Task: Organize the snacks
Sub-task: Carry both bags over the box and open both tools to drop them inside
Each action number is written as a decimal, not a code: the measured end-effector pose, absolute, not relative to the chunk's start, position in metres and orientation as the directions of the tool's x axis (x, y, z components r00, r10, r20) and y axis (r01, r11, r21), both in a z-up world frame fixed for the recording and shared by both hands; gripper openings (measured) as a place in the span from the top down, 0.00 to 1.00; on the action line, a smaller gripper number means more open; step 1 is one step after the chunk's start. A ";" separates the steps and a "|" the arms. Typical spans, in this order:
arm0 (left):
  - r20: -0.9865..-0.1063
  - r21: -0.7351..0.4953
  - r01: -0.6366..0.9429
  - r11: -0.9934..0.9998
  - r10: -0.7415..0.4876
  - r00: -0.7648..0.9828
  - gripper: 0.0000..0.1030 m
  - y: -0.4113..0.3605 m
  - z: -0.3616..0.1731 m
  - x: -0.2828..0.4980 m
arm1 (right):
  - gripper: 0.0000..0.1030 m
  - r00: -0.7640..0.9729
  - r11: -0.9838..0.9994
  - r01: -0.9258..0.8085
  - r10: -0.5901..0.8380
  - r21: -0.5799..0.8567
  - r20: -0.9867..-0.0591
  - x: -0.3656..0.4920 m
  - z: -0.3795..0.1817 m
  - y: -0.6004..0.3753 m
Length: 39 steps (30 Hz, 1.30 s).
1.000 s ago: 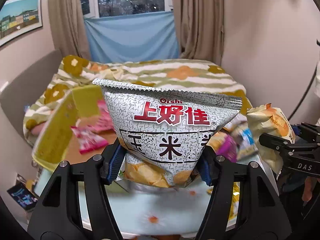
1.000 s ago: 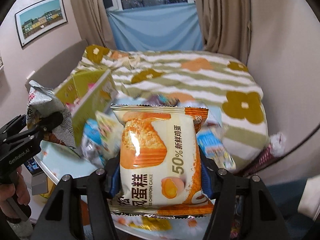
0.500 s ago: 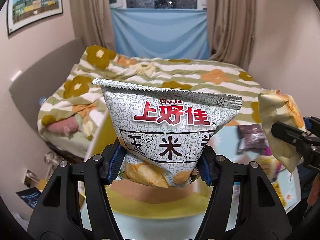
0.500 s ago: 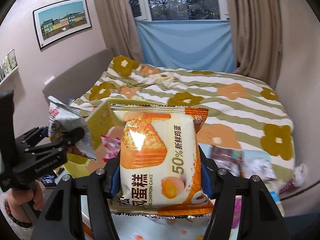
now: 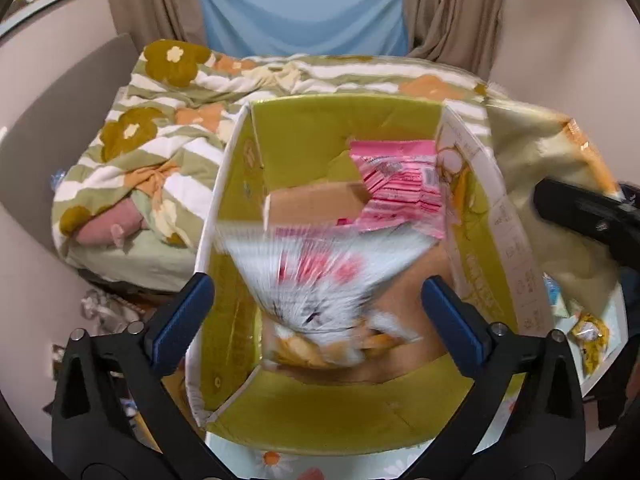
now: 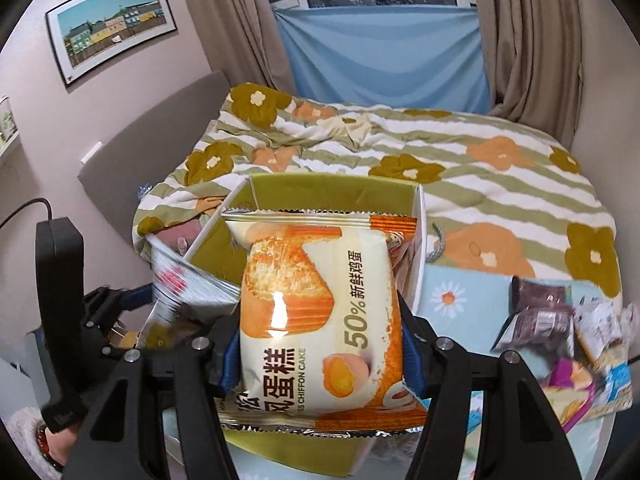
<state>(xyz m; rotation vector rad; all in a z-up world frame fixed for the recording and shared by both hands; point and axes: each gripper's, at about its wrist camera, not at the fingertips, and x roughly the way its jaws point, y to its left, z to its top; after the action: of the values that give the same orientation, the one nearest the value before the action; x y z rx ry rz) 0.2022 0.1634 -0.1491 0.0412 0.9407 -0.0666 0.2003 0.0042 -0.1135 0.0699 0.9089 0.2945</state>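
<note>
My left gripper (image 5: pixel 318 300) is open above a yellow-green cardboard box (image 5: pixel 344 120). A silver Oishi chip bag (image 5: pixel 324 276), blurred by motion, is between the spread fingers and dropping into the box. Pink snack packets (image 5: pixel 400 184) lie inside at the far right. My right gripper (image 6: pixel 316 344) is shut on a chiffon cake packet (image 6: pixel 316 320), white and orange, held upright over the near side of the same box (image 6: pixel 332 192). The left gripper (image 6: pixel 100 316) and the falling chip bag (image 6: pixel 188 284) show at the left of the right wrist view.
The box stands on a light blue flowered table (image 6: pixel 452 292). Several loose snack packets (image 6: pixel 560 320) lie on its right side. A bed with a flowered striped quilt (image 6: pixel 440 152) is behind, with curtains and a window beyond. A yellow packet (image 5: pixel 590 332) lies right of the box.
My left gripper has tipped down over the box and opened, letting go of the chip bag, which now falls. My right gripper has moved closer to the box, still holding the cake packet.
</note>
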 end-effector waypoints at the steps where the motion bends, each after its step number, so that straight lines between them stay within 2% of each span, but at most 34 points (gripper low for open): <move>1: -0.811 -0.011 0.086 0.996 -0.059 0.582 0.00 0.165 -0.149 0.201 | 0.43 0.571 0.959 -0.216 0.275 0.182 -0.773 0.200 -0.115 0.005; 21: -0.818 0.009 -0.030 1.000 0.025 0.575 0.00 0.195 -0.147 0.177 | 0.42 0.462 0.943 -0.256 0.311 0.211 -0.830 0.220 -0.160 0.031; 23: -0.821 0.007 -0.038 0.999 0.027 0.571 0.00 0.196 -0.148 0.176 | 0.37 0.471 0.938 -0.258 0.330 0.230 -0.818 0.219 -0.160 0.029; 24: -0.822 0.007 -0.039 0.999 0.028 0.569 0.00 0.197 -0.149 0.176 | 0.23 0.477 0.936 -0.258 0.340 0.241 -0.810 0.218 -0.160 0.028; 25: -0.823 0.009 -0.039 0.999 0.030 0.567 0.00 0.196 -0.150 0.175 | 0.05 0.483 0.933 -0.258 0.348 0.249 -0.803 0.217 -0.159 0.027; 26: -0.823 0.011 -0.039 0.999 0.031 0.567 0.00 0.196 -0.151 0.174 | 0.00 0.495 0.931 -0.260 0.355 0.255 -0.793 0.214 -0.157 0.024; 39: -0.790 0.019 -0.033 0.999 0.035 0.612 0.00 0.186 -0.133 0.162 | 0.00 0.554 0.937 -0.290 0.332 0.197 -0.763 0.192 -0.137 0.019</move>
<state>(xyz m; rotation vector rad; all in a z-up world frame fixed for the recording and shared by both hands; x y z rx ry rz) 0.1619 0.1858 -0.1330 0.0030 0.9116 0.0391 0.1917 0.0191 -0.1370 0.0506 0.9119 0.3675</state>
